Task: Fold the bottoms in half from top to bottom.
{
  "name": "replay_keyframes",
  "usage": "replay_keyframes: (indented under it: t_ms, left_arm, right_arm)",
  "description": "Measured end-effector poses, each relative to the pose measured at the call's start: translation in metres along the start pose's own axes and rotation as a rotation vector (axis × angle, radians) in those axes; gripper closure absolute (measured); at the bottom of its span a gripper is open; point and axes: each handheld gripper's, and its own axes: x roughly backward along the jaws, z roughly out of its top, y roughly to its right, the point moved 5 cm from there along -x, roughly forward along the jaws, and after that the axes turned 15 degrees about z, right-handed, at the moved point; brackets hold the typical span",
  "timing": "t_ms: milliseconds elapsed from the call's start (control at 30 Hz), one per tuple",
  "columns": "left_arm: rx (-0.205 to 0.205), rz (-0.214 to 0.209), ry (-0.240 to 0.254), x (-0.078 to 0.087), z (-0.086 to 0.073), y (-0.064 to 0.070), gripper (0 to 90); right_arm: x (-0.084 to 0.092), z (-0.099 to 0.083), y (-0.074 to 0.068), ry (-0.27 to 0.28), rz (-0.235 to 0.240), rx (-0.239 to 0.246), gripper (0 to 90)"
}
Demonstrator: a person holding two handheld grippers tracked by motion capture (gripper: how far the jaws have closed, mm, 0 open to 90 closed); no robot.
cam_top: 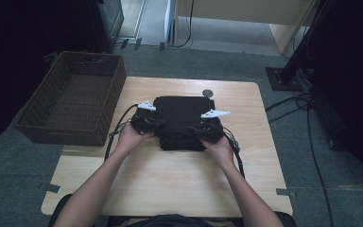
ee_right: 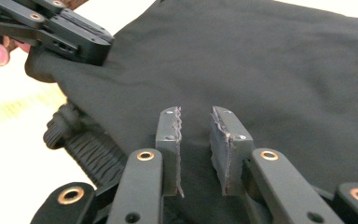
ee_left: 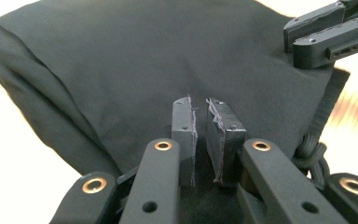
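Grey carpet and trailing cables surround the pale wooden surface [cam_top: 170, 189], on which a folded black garment [cam_top: 184, 118] is laid at the centre of the frame, a brown wicker basket [cam_top: 71, 97] being set at the upper left. The left tongs [cam_top: 147, 124] are placed at the garment's left edge and the right tongs [cam_top: 207, 130] at its right edge, both equally near, so the cloth is spread crosswise between them. In each gripper view the jaws are seen narrowly parted above the fabric, with nothing pinched between them.
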Motion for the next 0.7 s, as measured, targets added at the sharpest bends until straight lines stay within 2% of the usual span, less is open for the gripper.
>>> replay_keyframes:
  t_ms: [167, 267, 400, 567, 633, 700]
  left_arm:
    - [0.000, 0.011, -0.011, -0.001, -0.010, 0.003, 78.9]
    - [0.013, 0.004, -0.005, -0.002, -0.015, 0.004, 78.4]
    - [0.024, -0.001, -0.012, -0.003, -0.019, 0.006, 78.1]
    - [0.016, 0.000, -0.004, 0.000, -0.015, 0.007, 72.8]
    - [0.029, 0.002, 0.005, 0.000, -0.007, 0.002, 71.0]
    - [0.020, 0.008, 0.015, -0.001, -0.001, -0.001, 69.7]
  right_arm:
    - [-0.005, -0.015, -0.010, 0.008, 0.006, 0.000, 70.0]
    - [-0.005, -0.023, -0.011, 0.035, 0.002, -0.009, 67.7]
    - [-0.010, -0.035, -0.013, 0.033, -0.013, 0.011, 67.3]
    - [-0.010, -0.039, -0.015, 0.043, -0.032, 0.030, 67.4]
    - [-0.010, -0.041, -0.017, 0.044, -0.031, 0.033, 67.4]
    - [-0.009, -0.041, -0.018, 0.041, -0.032, 0.039, 67.3]
